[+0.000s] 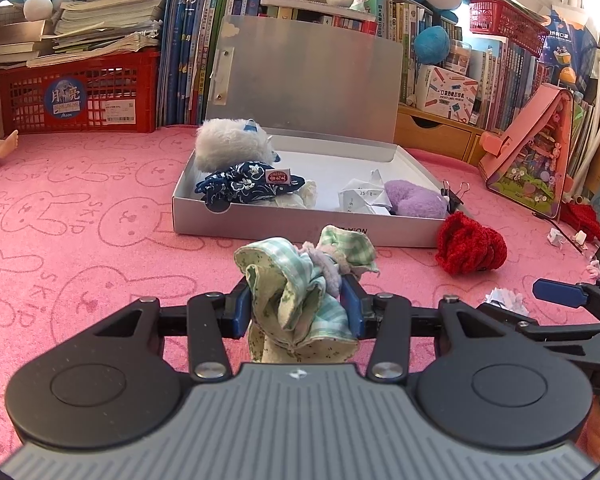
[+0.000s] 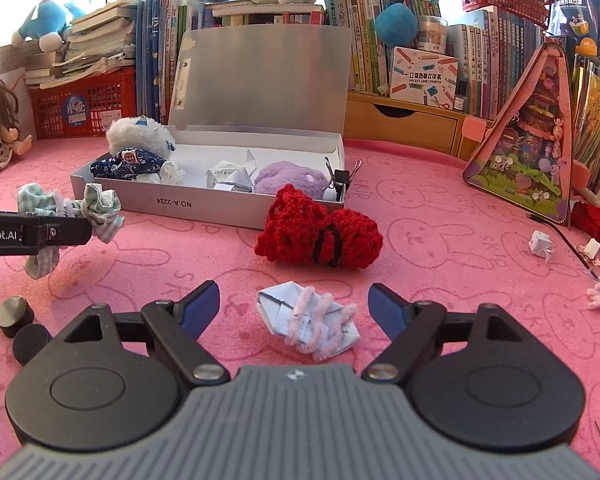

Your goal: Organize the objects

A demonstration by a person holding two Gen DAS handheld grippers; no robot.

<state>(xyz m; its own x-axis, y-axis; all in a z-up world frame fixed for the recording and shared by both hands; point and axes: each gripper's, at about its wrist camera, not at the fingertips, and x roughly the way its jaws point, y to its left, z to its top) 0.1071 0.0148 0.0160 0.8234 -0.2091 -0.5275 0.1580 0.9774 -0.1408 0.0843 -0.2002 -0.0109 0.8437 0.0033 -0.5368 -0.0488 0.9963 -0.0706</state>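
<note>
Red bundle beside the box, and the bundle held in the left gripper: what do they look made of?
The red bundle looks like crocheted or knitted yarn: chunky looped stitches, matte, with a black band round it. The bundle held in the left gripper looks like thin woven cotton: green-and-white check, soft crumpled folds, plus a fuzzy lilac piece, perhaps fleece.

My left gripper [image 1: 298,312], black with blue pads, pinches a green-and-white checked cloth [image 1: 296,288] with lilac fuzz. My right gripper [image 2: 294,304] is the same black and blue; between its fingers lies a pale blue folded paper [image 2: 308,322] wrapped in pink pipe cleaner. Just ahead is a red crochet piece [image 2: 320,234] with a black band. Beyond it the silver-grey box [image 2: 204,208] holds a purple plush [image 2: 288,178] and navy floral fabric [image 2: 128,166]. The pink mat [image 2: 460,264] has a rabbit outline print.
</note>
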